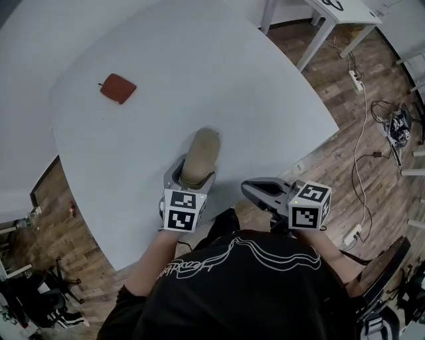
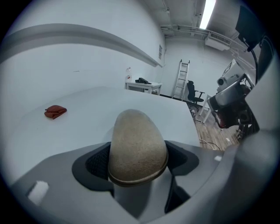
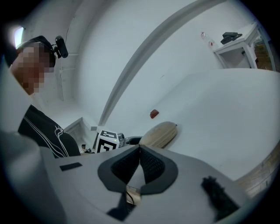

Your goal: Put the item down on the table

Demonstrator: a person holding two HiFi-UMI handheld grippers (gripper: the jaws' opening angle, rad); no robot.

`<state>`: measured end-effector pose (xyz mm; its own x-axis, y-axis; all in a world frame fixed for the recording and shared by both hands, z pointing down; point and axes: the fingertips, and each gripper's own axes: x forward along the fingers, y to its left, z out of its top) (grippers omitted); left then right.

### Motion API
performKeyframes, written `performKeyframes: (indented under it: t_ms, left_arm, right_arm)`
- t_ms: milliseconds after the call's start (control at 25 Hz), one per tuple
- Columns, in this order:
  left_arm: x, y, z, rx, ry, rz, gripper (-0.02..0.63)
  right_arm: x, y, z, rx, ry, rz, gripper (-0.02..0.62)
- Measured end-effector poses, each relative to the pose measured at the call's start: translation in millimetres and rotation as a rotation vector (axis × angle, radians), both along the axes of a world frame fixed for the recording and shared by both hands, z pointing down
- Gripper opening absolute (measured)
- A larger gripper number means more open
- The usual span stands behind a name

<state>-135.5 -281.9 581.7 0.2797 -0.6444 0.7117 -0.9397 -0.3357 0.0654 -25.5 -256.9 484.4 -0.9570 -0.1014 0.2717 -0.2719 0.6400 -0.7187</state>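
- Plainly, the left gripper (image 1: 193,179) was clamped on a tan, oval, felt-like item with a darker rim (image 1: 201,154). Its jaws stood wide apart, with a pad against each long side of the item.
- The item pointed away from the person, over the near edge of the big white table (image 1: 265,99). Whether its underside touched the tabletop could not be told.
- The right gripper (image 1: 249,189) had its jaws together, tip to tip, with nothing between them. It hung just right of the left gripper, past the table's near edge, and pointed left toward the item.
- A small flat reddish-brown pouch (image 1: 118,87) lay on the table, far and left of the item and well apart from it.
- Brown wooden floor (image 1: 345,153) showed to the right of the table, with a smaller white table (image 1: 342,12) at the far right.
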Motion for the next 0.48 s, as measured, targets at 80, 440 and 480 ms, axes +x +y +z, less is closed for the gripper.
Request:
performKeyframes:
  t_ms: [80,440,480]
  left_arm:
    - [0,3,8,-0.017,-0.001,-0.006,0.37]
    - [2,11,26,-0.081,0.014,-0.015,0.373]
    - [4,12,27,-0.088,0.022,-0.012,0.373]
  right_arm:
    - [3,3,2,-0.003,0.0,0.006,0.008]
    - [19,17,15,-0.036,0.018,0.049,0.008]
    - [20,19,15,-0.042,0.015,0.053,0.008]
